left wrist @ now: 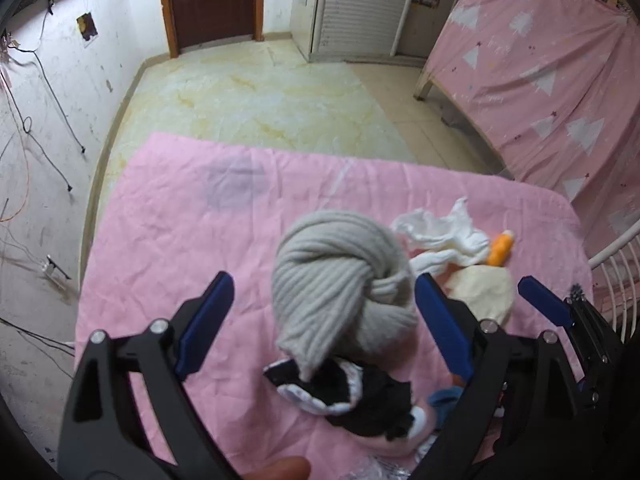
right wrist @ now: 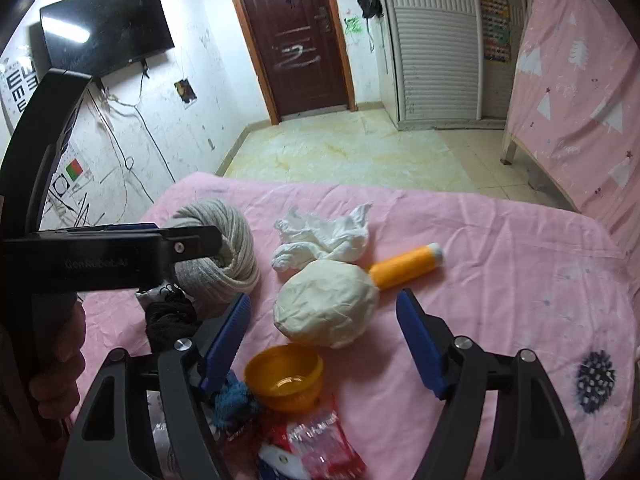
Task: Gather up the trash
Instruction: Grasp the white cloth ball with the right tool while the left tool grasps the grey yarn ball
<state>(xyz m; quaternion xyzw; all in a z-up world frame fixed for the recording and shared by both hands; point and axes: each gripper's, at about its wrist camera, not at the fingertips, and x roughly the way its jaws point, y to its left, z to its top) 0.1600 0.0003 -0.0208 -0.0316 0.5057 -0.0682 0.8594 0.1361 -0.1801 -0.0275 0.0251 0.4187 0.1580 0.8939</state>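
Observation:
On the pink sheet point(left wrist: 180, 220) a rolled grey knit point(left wrist: 340, 280) lies between the wide-apart blue fingers of my left gripper point(left wrist: 324, 320), which is open and not pressing it. A black cloth point(left wrist: 360, 396) sits just below the knit. My right gripper point(right wrist: 324, 340) is open too, its fingers on either side of a cream crumpled ball point(right wrist: 328, 304) without touching it. Beyond the ball lie a crumpled white tissue point(right wrist: 324, 236) and an orange tube point(right wrist: 408, 264). A yellow cup point(right wrist: 284, 376) and a red-and-clear wrapper point(right wrist: 316, 444) lie near the right gripper's base.
A blue fuzzy item point(right wrist: 232, 400) lies by the right gripper's left finger. A dark spiky ball point(right wrist: 596, 376) sits at the sheet's right. A second pink-covered bed point(right wrist: 580, 80) stands to the right, with tiled floor point(right wrist: 360, 152) and a brown door point(right wrist: 296, 40) beyond.

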